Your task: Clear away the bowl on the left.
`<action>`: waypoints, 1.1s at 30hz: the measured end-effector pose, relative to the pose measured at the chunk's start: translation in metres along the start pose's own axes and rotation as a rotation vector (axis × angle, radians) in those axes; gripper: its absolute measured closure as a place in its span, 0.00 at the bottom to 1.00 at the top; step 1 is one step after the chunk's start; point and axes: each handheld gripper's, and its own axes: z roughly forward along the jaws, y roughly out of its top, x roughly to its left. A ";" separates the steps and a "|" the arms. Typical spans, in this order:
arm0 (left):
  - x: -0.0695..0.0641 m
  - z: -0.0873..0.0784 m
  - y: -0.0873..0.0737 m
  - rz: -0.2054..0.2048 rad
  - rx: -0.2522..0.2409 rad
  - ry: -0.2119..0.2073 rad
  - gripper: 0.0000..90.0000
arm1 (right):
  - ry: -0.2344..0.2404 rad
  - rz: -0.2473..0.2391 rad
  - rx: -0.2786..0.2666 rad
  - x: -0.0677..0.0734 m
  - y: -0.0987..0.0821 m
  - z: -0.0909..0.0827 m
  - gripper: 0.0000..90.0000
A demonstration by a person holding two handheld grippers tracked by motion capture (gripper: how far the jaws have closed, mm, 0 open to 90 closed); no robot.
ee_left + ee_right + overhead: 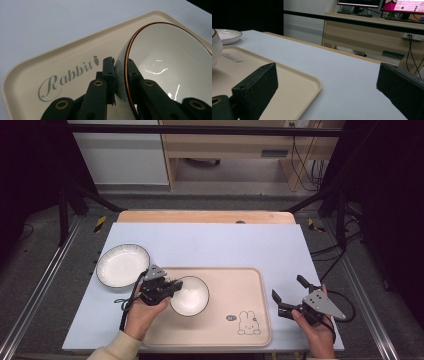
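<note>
Left hand low at tray's near-left edge, forearm entering from below. Left tongs clamped on bowl rim, one jaw inside, one outside; bowl tilted on tray, empty. Right hand on worktop right of tray. Right tongs wide apart, holding nothing. Plate empty, on worktop beyond tray's left corner.
</note>
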 end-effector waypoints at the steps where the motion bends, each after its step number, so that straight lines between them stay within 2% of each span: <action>1: 0.000 0.001 0.000 -0.002 0.004 -0.003 0.91 | 0.000 -0.001 0.000 0.000 0.000 0.000 0.04; 8: -0.004 0.005 0.007 0.022 0.017 -0.017 0.91 | 0.001 -0.013 0.006 0.001 -0.001 0.001 0.04; 15: -0.012 0.015 0.013 0.062 0.079 -0.015 0.91 | 0.008 -0.017 0.000 0.001 0.000 0.001 0.04; 23: -0.017 0.028 0.023 0.055 0.118 -0.050 0.91 | 0.011 -0.018 0.000 0.000 0.000 0.001 0.05; 33: -0.028 0.041 0.020 0.052 0.168 -0.090 0.91 | 0.015 -0.017 0.002 0.002 0.000 0.002 0.05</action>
